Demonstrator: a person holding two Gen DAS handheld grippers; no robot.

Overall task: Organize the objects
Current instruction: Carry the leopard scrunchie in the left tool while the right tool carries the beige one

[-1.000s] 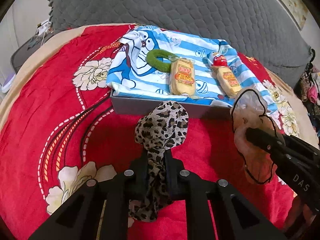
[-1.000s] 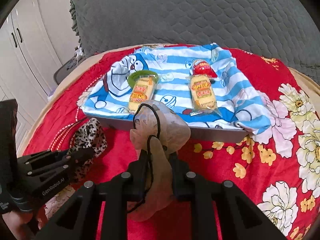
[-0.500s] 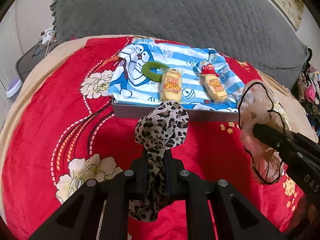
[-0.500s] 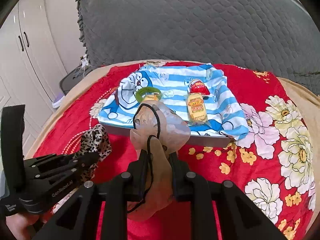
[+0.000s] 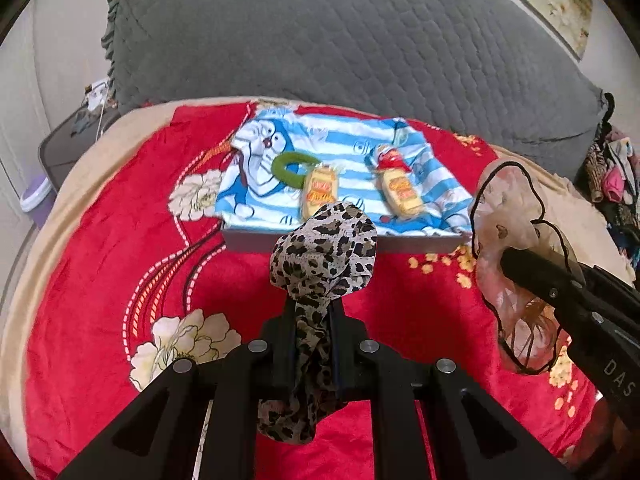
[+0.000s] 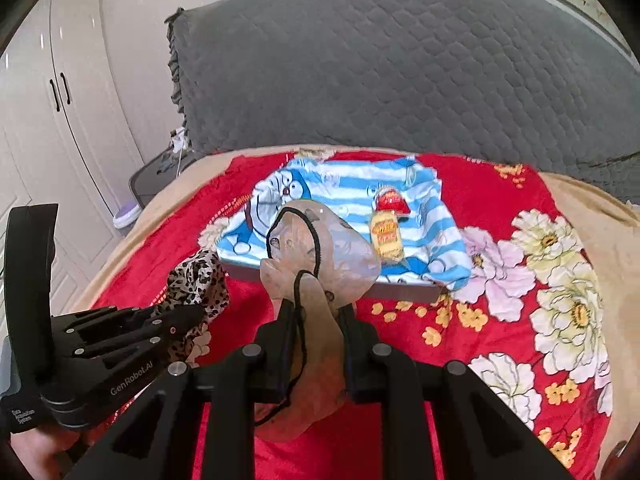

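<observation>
My left gripper (image 5: 311,312) is shut on a leopard-print cloth (image 5: 324,252), which bunches above the fingers and hangs below them, raised over the red bedspread. My right gripper (image 6: 315,312) is shut on a sheer peach cloth with black trim (image 6: 320,248), also lifted. Each gripper shows in the other's view: the right gripper (image 5: 508,262) with the peach cloth (image 5: 508,216), the left gripper (image 6: 188,320) with the leopard cloth (image 6: 198,280). Ahead lies a grey flat box (image 5: 416,242) covered by a blue striped cartoon cloth (image 5: 344,148), bearing a green ring (image 5: 286,168) and two yellow snack packs (image 5: 318,192) (image 5: 400,192).
A red flowered blanket (image 5: 120,260) covers the bed, with a large grey quilted pillow (image 5: 320,40) behind the box. White wardrobe doors (image 6: 48,120) and a small dark side table (image 5: 68,148) stand at the left. A clothes pile (image 5: 616,176) sits at the far right.
Both grippers have risen and drawn back with their cloths; the box and snacks look smaller and farther, and more of the pillow and wardrobe shows.
</observation>
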